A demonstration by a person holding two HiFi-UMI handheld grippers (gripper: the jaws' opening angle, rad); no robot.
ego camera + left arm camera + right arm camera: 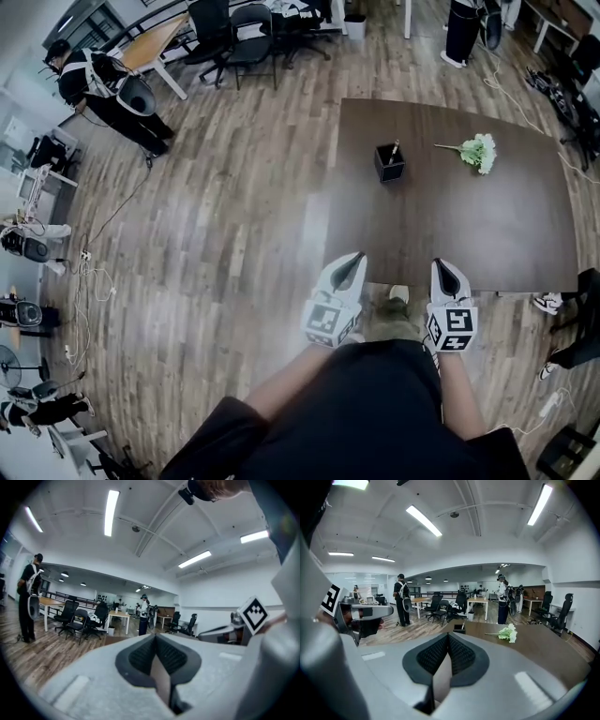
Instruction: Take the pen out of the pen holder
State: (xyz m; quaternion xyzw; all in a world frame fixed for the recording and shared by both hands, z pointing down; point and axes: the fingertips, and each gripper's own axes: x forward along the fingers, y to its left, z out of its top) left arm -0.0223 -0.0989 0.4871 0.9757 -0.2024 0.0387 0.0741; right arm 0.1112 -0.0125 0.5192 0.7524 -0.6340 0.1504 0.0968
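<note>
A black square pen holder (389, 163) stands on the dark brown table (506, 234), toward its far left. A pen (395, 147) sticks up out of it. Both grippers hover side by side at the table's near edge, well short of the holder. My left gripper (353, 259) has its jaws together with nothing between them, and so does my right gripper (441, 266). In the right gripper view the pen holder (459, 628) shows small, just beyond the shut right gripper (448, 637). In the left gripper view the shut left gripper (155, 637) hides the holder.
A bunch of pale green flowers (478, 152) lies on the table right of the holder. Office chairs (230, 37) and a desk (155, 42) stand beyond the table. A person (103, 89) stands far left. Cables (89, 272) trail over the wooden floor.
</note>
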